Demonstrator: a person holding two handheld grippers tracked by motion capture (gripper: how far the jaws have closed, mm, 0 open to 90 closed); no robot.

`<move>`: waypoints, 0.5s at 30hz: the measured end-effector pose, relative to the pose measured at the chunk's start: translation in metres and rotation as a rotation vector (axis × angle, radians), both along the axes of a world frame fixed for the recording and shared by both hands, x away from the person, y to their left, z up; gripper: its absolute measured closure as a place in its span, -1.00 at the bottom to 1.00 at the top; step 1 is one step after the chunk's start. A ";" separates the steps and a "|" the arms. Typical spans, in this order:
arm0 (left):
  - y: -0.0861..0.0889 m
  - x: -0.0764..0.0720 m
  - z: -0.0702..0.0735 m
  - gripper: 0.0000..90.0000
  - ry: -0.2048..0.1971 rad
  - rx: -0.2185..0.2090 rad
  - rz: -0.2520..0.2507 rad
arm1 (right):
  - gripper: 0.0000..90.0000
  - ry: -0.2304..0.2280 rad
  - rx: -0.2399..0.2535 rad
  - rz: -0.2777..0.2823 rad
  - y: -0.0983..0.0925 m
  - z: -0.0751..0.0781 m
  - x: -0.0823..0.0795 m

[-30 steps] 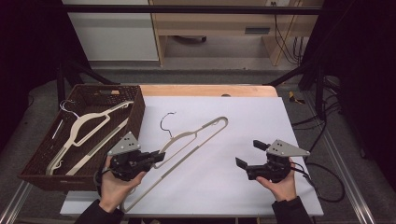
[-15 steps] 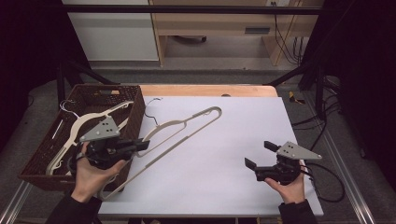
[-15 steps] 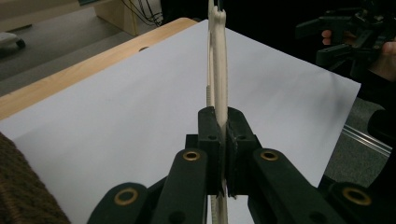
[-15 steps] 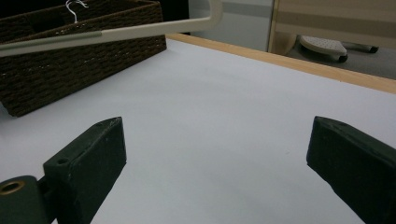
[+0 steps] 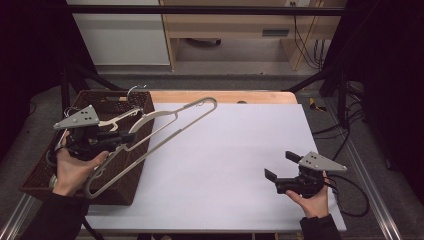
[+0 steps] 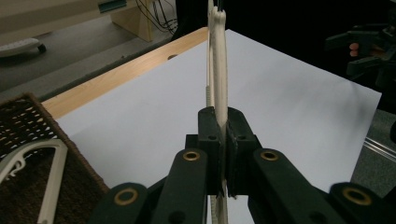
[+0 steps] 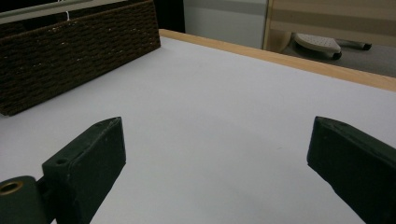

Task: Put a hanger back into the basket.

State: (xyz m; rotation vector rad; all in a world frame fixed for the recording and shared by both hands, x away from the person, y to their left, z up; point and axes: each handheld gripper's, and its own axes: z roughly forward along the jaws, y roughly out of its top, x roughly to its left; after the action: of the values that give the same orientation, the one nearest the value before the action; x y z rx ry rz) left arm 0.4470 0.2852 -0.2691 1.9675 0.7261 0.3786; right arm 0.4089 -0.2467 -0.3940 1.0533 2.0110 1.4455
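The left gripper [image 5: 117, 141], clamped on a pale hanger [image 5: 172, 127], carries it above the wicker basket [image 5: 127, 187], apparently to lower it beside another hanger [image 6: 49, 179] inside, while the right gripper [image 5: 280, 167] waits with jaws apart over the white table [image 5: 225, 160]

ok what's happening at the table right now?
A person works two hand-held grippers. The left gripper is clamped on a cream plastic hanger, holding it in the air, partly above the brown wicker basket, where another hanger lies. The right gripper hovers open and empty over the white table.
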 end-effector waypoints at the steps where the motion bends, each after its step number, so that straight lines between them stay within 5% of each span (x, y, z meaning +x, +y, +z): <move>1: 0.003 0.002 0.000 0.92 -0.004 0.004 0.002 | -0.90 0.000 -0.005 0.002 0.000 0.000 0.000; 15: 0.051 0.028 -0.002 0.92 -0.009 -0.004 0.061 | -0.91 0.001 -0.008 -0.002 0.000 0.000 0.001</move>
State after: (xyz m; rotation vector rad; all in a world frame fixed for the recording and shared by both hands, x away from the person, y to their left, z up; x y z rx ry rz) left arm 0.4751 0.3366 -0.2707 1.9425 0.7823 0.4222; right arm 0.4097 -0.2470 -0.3941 1.0525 2.0143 1.4352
